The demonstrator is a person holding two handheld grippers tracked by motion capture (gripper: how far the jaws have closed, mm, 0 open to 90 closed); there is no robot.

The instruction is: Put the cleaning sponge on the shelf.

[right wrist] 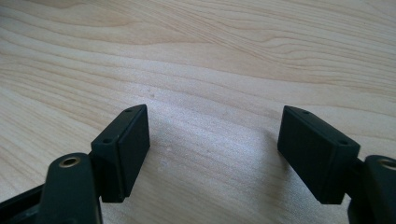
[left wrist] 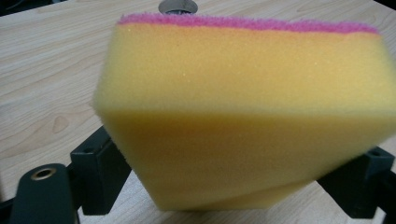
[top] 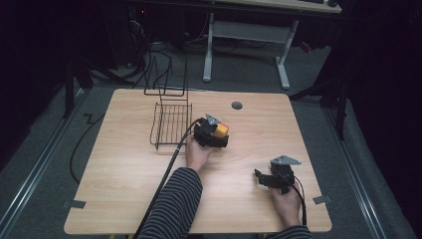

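A yellow sponge (left wrist: 243, 121) with a pink scouring layer along its far edge sits between the jaws of my left gripper (top: 215, 133), which is shut on it. In the high view the sponge (top: 222, 130) shows as a yellow patch just right of the black wire rack (top: 171, 123), near the table's middle. My right gripper (top: 260, 177) rests low over the wood at the front right, pointing left. Its two black pads (right wrist: 133, 144) stand wide apart over bare wood, so my right gripper (right wrist: 212, 154) is open and holds nothing.
The wooden table (top: 124, 189) has a round grey cable port (top: 237, 105) near its far edge. The wire rack has tall upright loops (top: 166, 79) at its back. A cable (top: 164, 179) trails from the left gripper along the striped sleeve. A white desk frame (top: 246, 45) stands beyond the table.
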